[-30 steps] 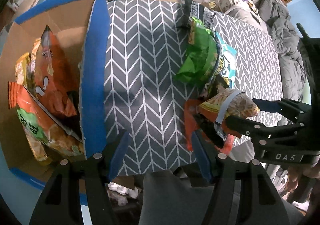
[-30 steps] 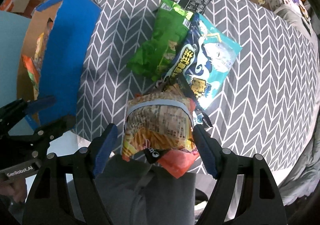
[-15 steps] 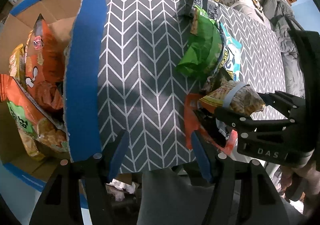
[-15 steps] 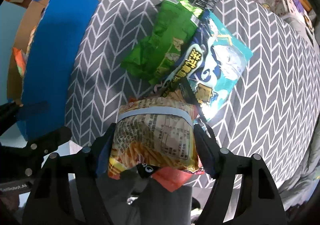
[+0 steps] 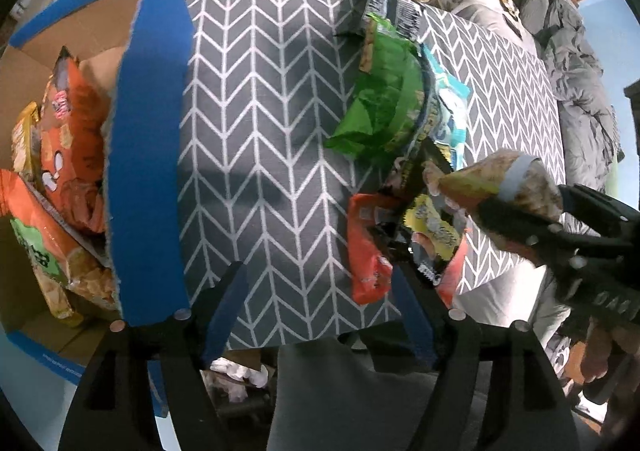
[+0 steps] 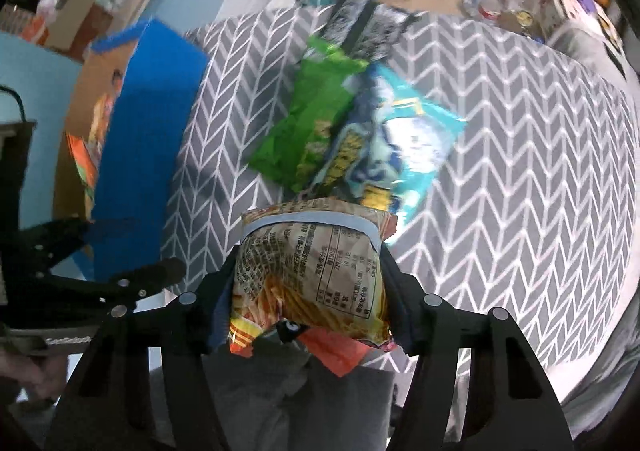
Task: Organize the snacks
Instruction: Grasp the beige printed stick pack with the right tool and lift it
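Right gripper (image 6: 308,279) clamped on yellow snack bag (image 6: 312,271), lifted clear above tabletop's (image 5: 256,139) near edge, likely for carrying to blue box (image 5: 148,155) at left edge. Left gripper (image 5: 320,311) wide, holding nothing, perhaps ready to assist.

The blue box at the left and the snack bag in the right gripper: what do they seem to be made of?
Box: looks like corrugated cardboard, blue matte outside, bare brown inside, with a rough torn flap edge. Snack bag: probably thin plastic film, glossy and printed; it crumples between the right gripper fingers. The pale band around it could be tape or rubber.
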Tool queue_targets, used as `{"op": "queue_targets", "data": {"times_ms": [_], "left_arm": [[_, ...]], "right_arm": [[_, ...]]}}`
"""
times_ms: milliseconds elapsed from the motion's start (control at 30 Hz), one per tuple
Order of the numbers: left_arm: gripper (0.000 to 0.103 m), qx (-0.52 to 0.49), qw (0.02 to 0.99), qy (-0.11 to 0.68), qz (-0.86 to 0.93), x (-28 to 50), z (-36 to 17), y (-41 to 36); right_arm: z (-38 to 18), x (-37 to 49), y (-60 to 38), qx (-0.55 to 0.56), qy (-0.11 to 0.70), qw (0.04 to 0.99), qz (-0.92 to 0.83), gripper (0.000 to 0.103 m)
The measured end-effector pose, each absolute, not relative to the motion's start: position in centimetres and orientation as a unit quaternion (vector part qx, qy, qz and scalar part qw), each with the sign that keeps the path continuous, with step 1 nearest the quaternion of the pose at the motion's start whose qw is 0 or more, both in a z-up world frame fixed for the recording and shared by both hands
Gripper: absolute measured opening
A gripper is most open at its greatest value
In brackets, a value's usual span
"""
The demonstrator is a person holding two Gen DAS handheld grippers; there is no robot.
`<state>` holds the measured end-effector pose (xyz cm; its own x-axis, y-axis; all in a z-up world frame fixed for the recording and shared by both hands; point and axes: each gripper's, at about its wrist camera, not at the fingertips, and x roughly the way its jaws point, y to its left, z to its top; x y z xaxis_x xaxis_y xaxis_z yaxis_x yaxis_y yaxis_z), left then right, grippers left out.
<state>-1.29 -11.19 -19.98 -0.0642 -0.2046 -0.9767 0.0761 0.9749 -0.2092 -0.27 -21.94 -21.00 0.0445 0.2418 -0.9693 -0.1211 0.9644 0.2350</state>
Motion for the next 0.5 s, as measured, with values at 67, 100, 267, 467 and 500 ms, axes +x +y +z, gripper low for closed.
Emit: {"op": "queue_targets", "data": {"times_ms": [67,100,267,467,500], "left_arm": [[0.082,-0.045,0.681,0.723,-0.106,-1.3,-20.1,-11.7],[0.082,-0.046,0.678,0.725,-0.109,-1.3,-20.1,-12.1],[0.082,-0.037,0.666,0.735,-0.119,-1.3,-20.6,-14.1],[0.089,-0.02,0.658,0.739,-0.144,-1.0,-20.9,-17.2],[0.089,-0.017,0.659,0.737,-0.148,-0.9,-20.9,-17.8]], "right_arm": [[-20.5,-0.5,-23.2,0.057,0.675,0.726,0.116,0.063],[-20.4,-0.7,-23.9,0.061,0.674,0.728,0.111,0.063],[-20.0,-1.8,-28.0,0.092,0.671,0.732,0.077,0.063],[-20.6,-3.3,-31.9,0.123,0.673,0.728,0.039,0.063],[-20.8,-3.5,-32.5,0.129,0.673,0.728,0.034,0.063]]}}
